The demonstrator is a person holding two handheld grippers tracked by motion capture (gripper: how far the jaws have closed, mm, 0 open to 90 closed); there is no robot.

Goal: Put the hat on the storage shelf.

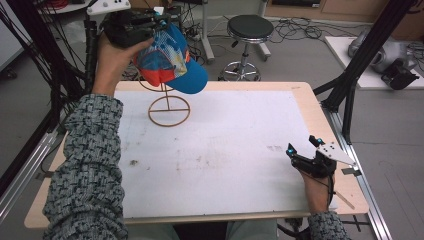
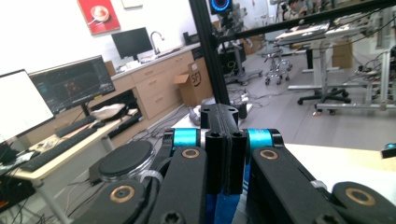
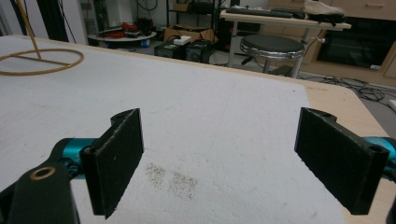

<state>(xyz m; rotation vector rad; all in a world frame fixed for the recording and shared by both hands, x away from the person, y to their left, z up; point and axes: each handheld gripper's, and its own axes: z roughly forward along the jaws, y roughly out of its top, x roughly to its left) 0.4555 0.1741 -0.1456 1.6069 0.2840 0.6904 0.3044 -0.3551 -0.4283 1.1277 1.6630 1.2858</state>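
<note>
A blue and orange cap hangs in the air over the far left of the table, just above a thin wooden ring stand. My left gripper is shut on the cap's back edge. In the left gripper view its jaws are pressed together, with blue fabric caught between them low down. My right gripper rests low over the table's right side, far from the cap. It stands open with nothing between the jaws. The stand's ring lies far off to its left.
A white foam mat covers most of the wooden table. A black stool stands beyond the far edge. Black frame posts rise at the table's right, and another frame with cables at its left.
</note>
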